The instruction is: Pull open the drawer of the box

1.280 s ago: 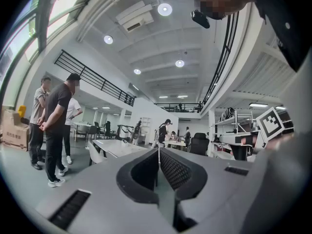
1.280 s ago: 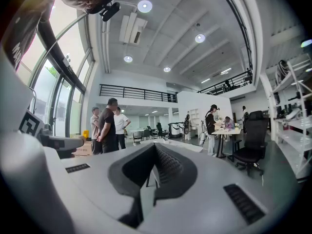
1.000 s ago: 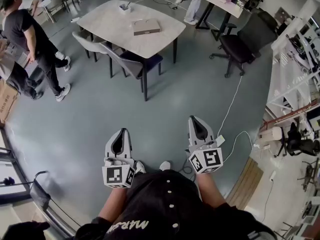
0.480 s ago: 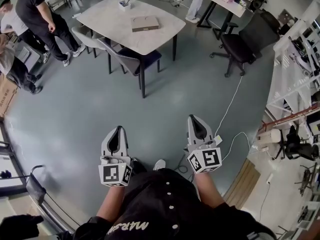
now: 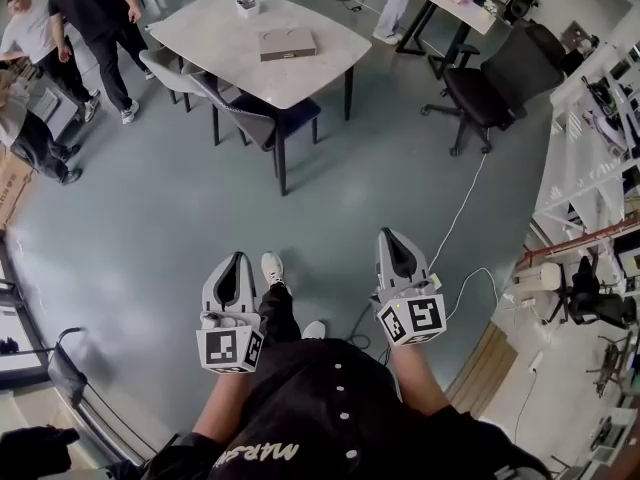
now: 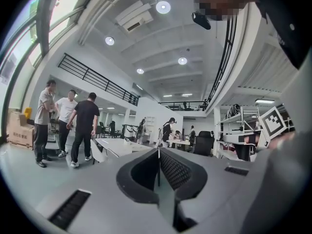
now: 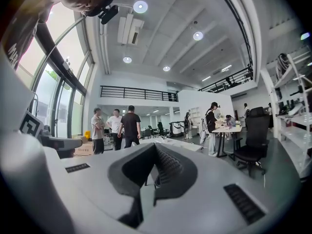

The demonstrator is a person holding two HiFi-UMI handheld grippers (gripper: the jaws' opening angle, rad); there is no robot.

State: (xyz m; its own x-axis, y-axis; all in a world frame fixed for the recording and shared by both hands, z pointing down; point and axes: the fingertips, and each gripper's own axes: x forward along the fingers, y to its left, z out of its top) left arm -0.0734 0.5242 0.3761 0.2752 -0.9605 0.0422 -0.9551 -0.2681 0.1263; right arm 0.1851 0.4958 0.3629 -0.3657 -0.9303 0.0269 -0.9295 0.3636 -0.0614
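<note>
A person held the left gripper [image 5: 240, 264] and right gripper [image 5: 395, 240] low at the waist, jaws pressed together on nothing, the job apparently not begun: the flat box [image 5: 287, 44] lay well off on the far table [image 5: 215, 33].

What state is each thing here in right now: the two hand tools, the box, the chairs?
left gripper: jaws together, holding nothing, held over the floor.
right gripper: jaws together, holding nothing.
box: lying flat on the table, untouched; no drawer seen pulled out, though it is far off.
dark chair: unoccupied, pushed in at the table.
office chair: unoccupied, standing apart from the table.
</note>
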